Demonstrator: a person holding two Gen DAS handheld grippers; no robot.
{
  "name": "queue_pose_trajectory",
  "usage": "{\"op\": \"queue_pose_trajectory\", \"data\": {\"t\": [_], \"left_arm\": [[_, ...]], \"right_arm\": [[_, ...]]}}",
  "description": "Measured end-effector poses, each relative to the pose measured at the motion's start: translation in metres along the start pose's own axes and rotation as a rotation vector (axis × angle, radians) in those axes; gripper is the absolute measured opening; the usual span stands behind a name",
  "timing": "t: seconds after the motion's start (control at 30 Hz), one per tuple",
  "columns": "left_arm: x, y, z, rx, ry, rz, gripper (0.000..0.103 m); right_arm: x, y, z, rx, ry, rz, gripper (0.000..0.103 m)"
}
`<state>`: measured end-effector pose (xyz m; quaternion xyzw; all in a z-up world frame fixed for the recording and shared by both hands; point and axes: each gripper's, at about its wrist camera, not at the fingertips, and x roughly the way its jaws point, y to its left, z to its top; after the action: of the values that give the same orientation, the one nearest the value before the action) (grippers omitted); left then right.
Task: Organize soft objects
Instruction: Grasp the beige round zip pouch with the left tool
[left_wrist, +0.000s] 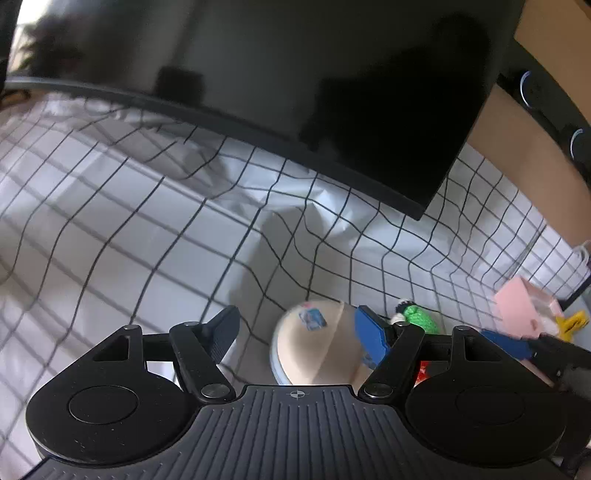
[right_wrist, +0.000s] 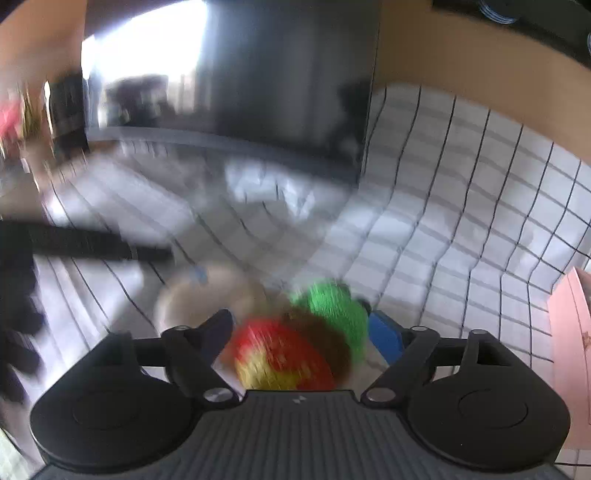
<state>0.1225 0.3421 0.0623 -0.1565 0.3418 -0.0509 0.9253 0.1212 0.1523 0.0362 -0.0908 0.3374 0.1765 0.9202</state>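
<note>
Three soft knitted shapes, a red and yellow toy (right_wrist: 284, 354), a brown one (right_wrist: 321, 332) and a green one (right_wrist: 336, 310), lie bunched together on the checked cloth (right_wrist: 461, 221), directly ahead of the right gripper (right_wrist: 306, 332) and between its two fingers in that view. The picture is smeared, so I cannot tell whether the pads touch the red and yellow toy; the fingers stand fairly wide and I judge them to be around it but not pressing. The bunch seems to run from near left to far right, with the green toy farthest out, beside the blue pad. Just left of the bunch sits a cream round cushion (left_wrist: 317, 343), which lies between the fingers of the left gripper (left_wrist: 299, 332), and those fingers are spread wide with nothing gripped. From the left wrist view the green toy (left_wrist: 417, 317) peeks out past the blue finger, and the right gripper (left_wrist: 517, 345) comes in low from the right, so the right hand looks the nearer one to the toys. Both grippers tilt downward toward the cloth. A dark screen (left_wrist: 295, 92) stands behind, and a pink box (left_wrist: 524, 314) sits off to the right.
</note>
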Motion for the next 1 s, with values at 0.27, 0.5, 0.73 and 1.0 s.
{"op": "queue_pose_trajectory", "data": {"t": [0.27, 0.5, 0.73, 1.0], "left_arm": [[0.033, 0.003, -0.007, 0.022, 0.065, -0.047, 0.074], [0.065, -0.003, -0.01, 0.004, 0.149, -0.105, 0.085], [0.081, -0.021, -0.011, 0.013, 0.131, -0.107, 0.09], [0.042, -0.048, -0.039, 0.053, 0.054, -0.104, 0.068]], "right_arm": [[-0.055, -0.038, -0.043, -0.028, -0.011, -0.216, 0.073], [-0.092, -0.07, -0.078, 0.035, 0.071, -0.303, 0.074], [-0.107, -0.08, -0.102, 0.025, 0.151, -0.321, 0.075], [-0.124, -0.076, -0.074, -0.019, 0.0, -0.183, 0.078]]}}
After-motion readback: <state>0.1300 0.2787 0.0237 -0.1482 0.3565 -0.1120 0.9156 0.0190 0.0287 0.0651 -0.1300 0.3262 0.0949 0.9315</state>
